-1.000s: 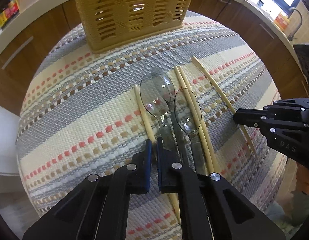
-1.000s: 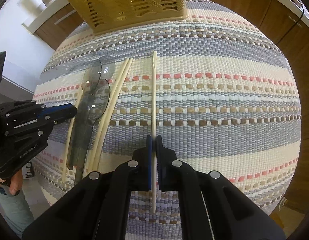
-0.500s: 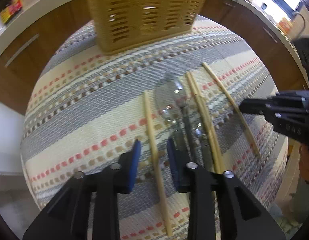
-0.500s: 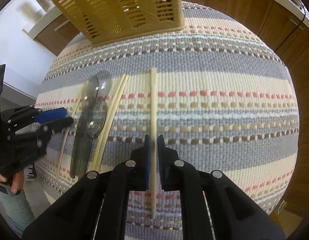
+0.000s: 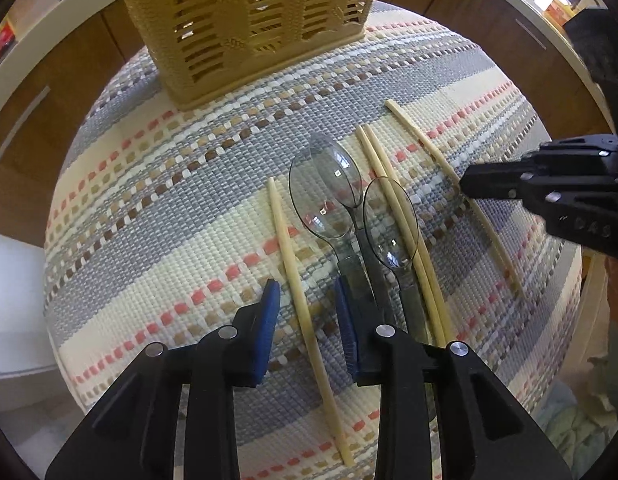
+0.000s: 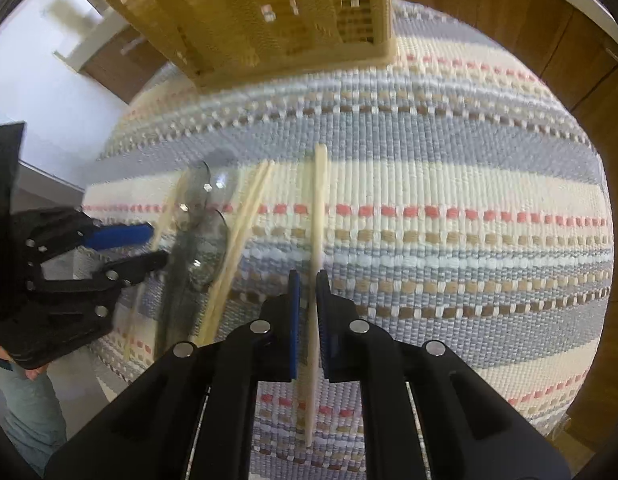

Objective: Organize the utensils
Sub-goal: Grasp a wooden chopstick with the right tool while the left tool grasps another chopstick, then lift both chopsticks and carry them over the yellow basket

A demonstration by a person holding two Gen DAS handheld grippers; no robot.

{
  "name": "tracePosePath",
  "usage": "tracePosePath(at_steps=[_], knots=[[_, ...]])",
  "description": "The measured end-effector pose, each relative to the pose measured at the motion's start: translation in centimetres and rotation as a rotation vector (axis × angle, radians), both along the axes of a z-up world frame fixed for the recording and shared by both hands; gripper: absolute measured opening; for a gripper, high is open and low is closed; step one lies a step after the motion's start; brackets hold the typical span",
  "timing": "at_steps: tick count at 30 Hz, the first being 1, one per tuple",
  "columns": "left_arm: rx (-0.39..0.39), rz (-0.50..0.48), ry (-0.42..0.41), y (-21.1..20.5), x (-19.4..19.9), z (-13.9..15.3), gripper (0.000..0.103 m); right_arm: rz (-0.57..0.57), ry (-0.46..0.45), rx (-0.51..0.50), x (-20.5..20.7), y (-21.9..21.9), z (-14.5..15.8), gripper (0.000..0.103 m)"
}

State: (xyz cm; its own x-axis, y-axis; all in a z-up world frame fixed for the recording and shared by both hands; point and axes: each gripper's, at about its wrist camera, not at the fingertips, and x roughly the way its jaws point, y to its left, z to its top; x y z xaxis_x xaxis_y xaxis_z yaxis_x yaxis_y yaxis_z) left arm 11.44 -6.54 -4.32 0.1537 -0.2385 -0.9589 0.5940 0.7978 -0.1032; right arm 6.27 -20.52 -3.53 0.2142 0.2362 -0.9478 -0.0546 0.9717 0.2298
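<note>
A: Left wrist view first. The left claw is hovering with its blue pads apart, straddling a single chopstick without pinching it. Right next to that are three clear plastic spoons overlapping, then a pair of chopsticks touching each other, all lying on the striped woven mat. The tan slotted basket stands at the far end of the mat.

B: And the right wrist view?

A: Bit blurry, but the right claw is clamped on a lone chopstick, pads tight on both sides, stick running straight up between them. Can't tell if it's off the mat. The left claw sits off to the left beside the spoons, fingers spread. Basket's up top.
</note>
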Motion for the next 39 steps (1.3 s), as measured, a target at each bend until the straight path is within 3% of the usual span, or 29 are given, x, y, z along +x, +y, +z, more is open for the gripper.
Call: tracePosePath(at_steps=[3,7,12,14,18,20,22,24,31,39], knots=[[-0.013,0.006,0.007,-0.1,0.1,0.0,0.027,-0.012,-0.059,0.063,-0.2,-0.5,1.6,0.01],[-0.03,0.017,0.028,0.2,0.4,0.0,0.029,-0.015,-0.027,0.03,0.1,-0.4,1.3,0.036],[-0.012,0.005,0.019,0.2,0.1,0.0,0.028,-0.016,0.038,-0.045,0.6,0.2,-0.4,0.036],[0.013,0.002,0.005,-0.1,0.0,0.0,0.02,0.002,0.049,-0.061,1.0,0.7,-0.8,0.035],[0.072,0.014,-0.047,-0.5,-0.2,-0.1,0.006,0.072,0.036,-0.143,1.0,3.7,-1.0,0.006],[0.086,0.021,-0.081,-0.7,-0.8,-0.1,0.005,0.113,0.012,-0.207,0.6,5.1,-1.1,0.003],[0.087,0.035,-0.108,-0.7,-1.2,0.0,0.004,0.134,0.0,-0.185,0.4,5.8,-1.0,0.003],[0.042,0.065,-0.116,0.0,-1.5,0.5,0.004,0.129,-0.034,-0.16,0.0,6.0,-0.3,0.003],[-0.228,0.159,-0.271,3.5,-2.0,7.8,0.004,0.11,-0.236,-0.026,-1.4,3.9,6.0,0.003],[-0.449,0.233,-0.538,5.0,-1.2,16.8,0.004,0.072,-0.515,0.083,-0.8,1.6,14.4,0.003]])
